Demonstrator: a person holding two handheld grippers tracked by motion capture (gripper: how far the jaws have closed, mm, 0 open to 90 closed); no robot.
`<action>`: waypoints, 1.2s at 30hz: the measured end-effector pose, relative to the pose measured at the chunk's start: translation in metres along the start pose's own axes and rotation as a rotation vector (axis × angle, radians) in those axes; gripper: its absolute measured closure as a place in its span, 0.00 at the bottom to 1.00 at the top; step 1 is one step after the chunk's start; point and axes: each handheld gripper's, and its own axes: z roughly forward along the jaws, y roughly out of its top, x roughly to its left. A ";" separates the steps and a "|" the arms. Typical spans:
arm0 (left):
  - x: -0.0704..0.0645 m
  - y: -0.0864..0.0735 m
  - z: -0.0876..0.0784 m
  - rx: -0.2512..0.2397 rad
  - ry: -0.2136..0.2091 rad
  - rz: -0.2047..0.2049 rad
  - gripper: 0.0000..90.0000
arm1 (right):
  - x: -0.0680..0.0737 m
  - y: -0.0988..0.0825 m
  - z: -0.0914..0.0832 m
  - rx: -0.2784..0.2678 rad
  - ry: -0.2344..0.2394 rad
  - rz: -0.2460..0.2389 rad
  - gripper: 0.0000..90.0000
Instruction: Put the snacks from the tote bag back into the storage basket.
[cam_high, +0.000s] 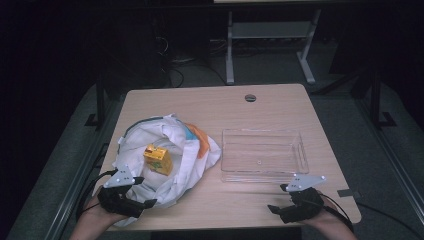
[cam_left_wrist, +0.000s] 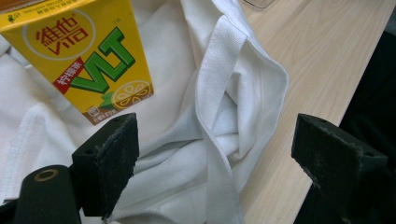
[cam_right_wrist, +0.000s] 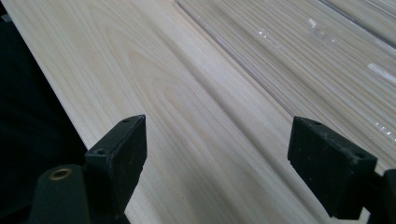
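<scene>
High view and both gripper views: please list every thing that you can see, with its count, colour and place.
Light wooden table: one, centre of the high view.
White cloth bag: one, with orange and blue trim, left part of the table.
Yellow drink carton: one, resting on the bag.
Clear plastic tray: one, empty, right part of the table.
White metal frame: one, on the floor beyond the table.
Left tool: black, open, at the bag's near edge.
Right tool: black, open, before the tray.
</scene>
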 end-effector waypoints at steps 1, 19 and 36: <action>0.000 0.000 0.000 -0.003 0.001 -0.002 0.17 | 0.000 0.000 0.000 0.001 -0.001 -0.001 0.22; 0.021 0.013 -0.008 -0.089 0.033 -0.044 0.66 | 0.002 0.001 0.001 -0.001 0.001 -0.007 0.22; 0.037 0.036 0.006 0.004 0.003 -0.016 1.00 | 0.001 0.001 0.002 -0.002 -0.004 0.003 0.22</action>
